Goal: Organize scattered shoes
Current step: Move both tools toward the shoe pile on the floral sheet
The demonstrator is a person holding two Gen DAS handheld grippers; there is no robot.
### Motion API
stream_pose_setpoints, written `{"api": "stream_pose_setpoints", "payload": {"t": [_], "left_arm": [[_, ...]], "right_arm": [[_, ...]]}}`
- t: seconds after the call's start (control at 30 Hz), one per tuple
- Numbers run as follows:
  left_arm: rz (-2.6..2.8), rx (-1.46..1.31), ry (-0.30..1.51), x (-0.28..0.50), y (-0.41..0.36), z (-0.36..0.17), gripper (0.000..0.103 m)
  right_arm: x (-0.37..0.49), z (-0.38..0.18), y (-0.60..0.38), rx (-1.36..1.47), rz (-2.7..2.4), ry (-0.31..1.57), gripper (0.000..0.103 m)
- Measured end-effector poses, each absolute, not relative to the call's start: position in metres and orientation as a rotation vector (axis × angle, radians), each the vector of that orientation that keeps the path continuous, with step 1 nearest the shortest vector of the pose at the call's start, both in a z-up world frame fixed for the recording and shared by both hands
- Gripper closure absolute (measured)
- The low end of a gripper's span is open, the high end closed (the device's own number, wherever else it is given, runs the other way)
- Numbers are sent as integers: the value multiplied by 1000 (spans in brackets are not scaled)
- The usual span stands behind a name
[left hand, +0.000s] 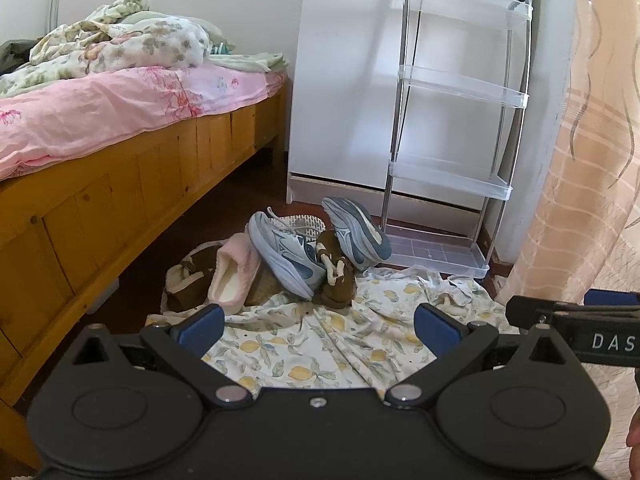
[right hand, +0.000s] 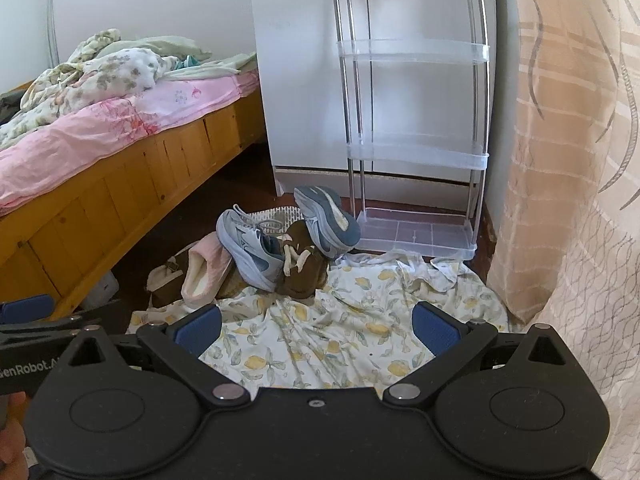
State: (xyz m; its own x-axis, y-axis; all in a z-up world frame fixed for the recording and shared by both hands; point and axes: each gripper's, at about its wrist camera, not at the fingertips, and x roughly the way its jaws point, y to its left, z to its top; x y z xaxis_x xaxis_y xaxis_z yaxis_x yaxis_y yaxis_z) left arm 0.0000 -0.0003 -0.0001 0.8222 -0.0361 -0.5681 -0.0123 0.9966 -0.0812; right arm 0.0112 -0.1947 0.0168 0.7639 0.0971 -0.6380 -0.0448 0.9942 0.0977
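Shoes lie heaped left of the clear plastic rack [left hand: 456,184]: we count two brown suede slippers [left hand: 338,276], one fuzzy pink slipper [left hand: 234,274], two blue mesh sneakers [left hand: 286,254]. Our left gripper [left hand: 318,326] and right gripper [right hand: 318,324] gape wide over lemon-print cloth [left hand: 320,344].

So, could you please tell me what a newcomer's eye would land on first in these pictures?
Most likely the heap of shoes on the floor by the bed: a light blue sneaker leaning against a pink slipper, its mate tipped sole-up, and a brown shoe between them. Right behind stands an empty clear shelf rack against the white cabinet. Both claws, left and right, are open over the lemon-print cloth.
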Motion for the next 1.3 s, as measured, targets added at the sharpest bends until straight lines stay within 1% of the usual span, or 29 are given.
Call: {"api": "stream_pose_setpoints", "payload": {"t": [0.63,0.7,0.77,0.9,1.03,1.3], "left_arm": [[-2,-86,617,2,-13,-9,1],[-35,-174,582,5,-2,-5,1],[-33,-172,587,7,-3,-6,1],[-8,-111,615,10,1,-13,1],[26,-143,658,20,12,-20,0],[150,-219,759,54,56,-52,1]], "right_arm": [[15,15,-197,73,69,690,0],[17,13,-199,84,68,695,0],[19,11,-201,94,67,695,0],[23,5,-205,112,64,694,0],[27,0,-210,131,61,692,0],[52,-14,-198,94,79,629,0]]}}
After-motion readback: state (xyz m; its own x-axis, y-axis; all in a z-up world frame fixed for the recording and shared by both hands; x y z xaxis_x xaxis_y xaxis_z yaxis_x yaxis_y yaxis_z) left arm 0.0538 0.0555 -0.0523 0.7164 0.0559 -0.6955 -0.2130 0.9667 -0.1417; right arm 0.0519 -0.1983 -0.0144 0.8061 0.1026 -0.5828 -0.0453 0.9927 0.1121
